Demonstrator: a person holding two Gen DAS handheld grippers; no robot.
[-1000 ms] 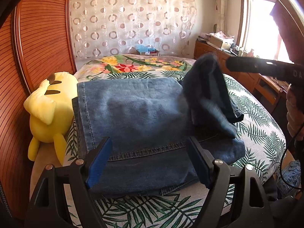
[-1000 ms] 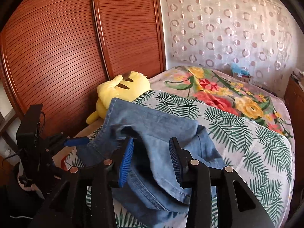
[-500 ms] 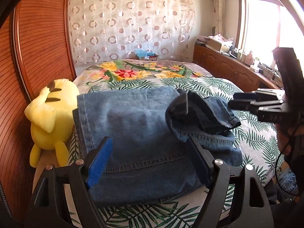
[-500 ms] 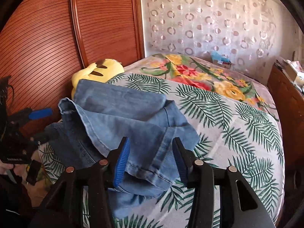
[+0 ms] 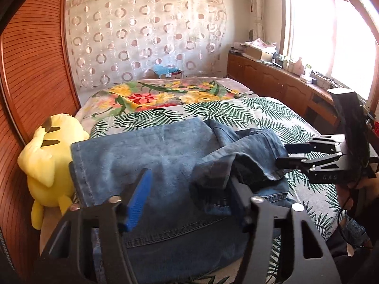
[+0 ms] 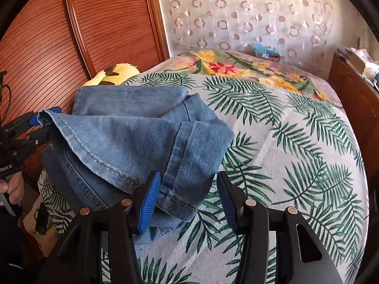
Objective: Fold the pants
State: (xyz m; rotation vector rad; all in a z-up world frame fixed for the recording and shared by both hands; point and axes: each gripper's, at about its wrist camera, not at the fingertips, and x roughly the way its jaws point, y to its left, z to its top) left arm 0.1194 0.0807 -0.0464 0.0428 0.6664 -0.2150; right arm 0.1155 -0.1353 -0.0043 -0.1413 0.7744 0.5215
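Blue denim pants (image 5: 151, 163) lie partly folded on the bed, the leg ends flopped back over the body in a loose heap (image 6: 132, 137). My left gripper (image 5: 189, 201) is open just above the near part of the pants; cloth bunches against its right finger. In the right wrist view it shows at the left edge (image 6: 35, 127), at the raised hem corner. My right gripper (image 6: 187, 198) is open, with the hem edge lying between its fingers. In the left wrist view it sits at the pants' right edge (image 5: 281, 153).
The bed (image 6: 296, 156) has a palm-leaf sheet and a floral blanket (image 5: 165, 94) further back. A yellow plush toy (image 5: 49, 165) lies at the pants' left by the wooden wardrobe (image 6: 83, 23). A wooden sideboard (image 5: 279, 80) runs under the window.
The leg ends that hung lifted from my right gripper have dropped onto the pants. My right gripper let go and drew back to the pants' edge. My left gripper moved in closer.
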